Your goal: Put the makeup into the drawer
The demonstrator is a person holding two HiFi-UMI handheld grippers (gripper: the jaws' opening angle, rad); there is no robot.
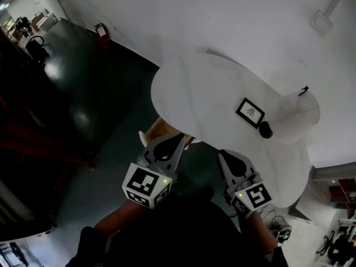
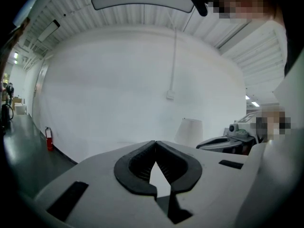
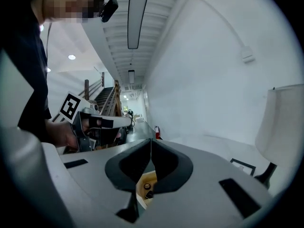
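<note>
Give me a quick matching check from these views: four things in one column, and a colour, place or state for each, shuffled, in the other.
1. picture frame
2. lamp
3. fire extinguisher
4. right gripper

A. red
B. fingers shut, nothing between them
C. white shade, dark base
D. black border, on the white table

Pairs: 1-D, 2-C, 3-A, 4-B

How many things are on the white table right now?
2: a framed picture right of centre, and a lamp beside it at the right edge. The near edge is partly hidden.
</note>
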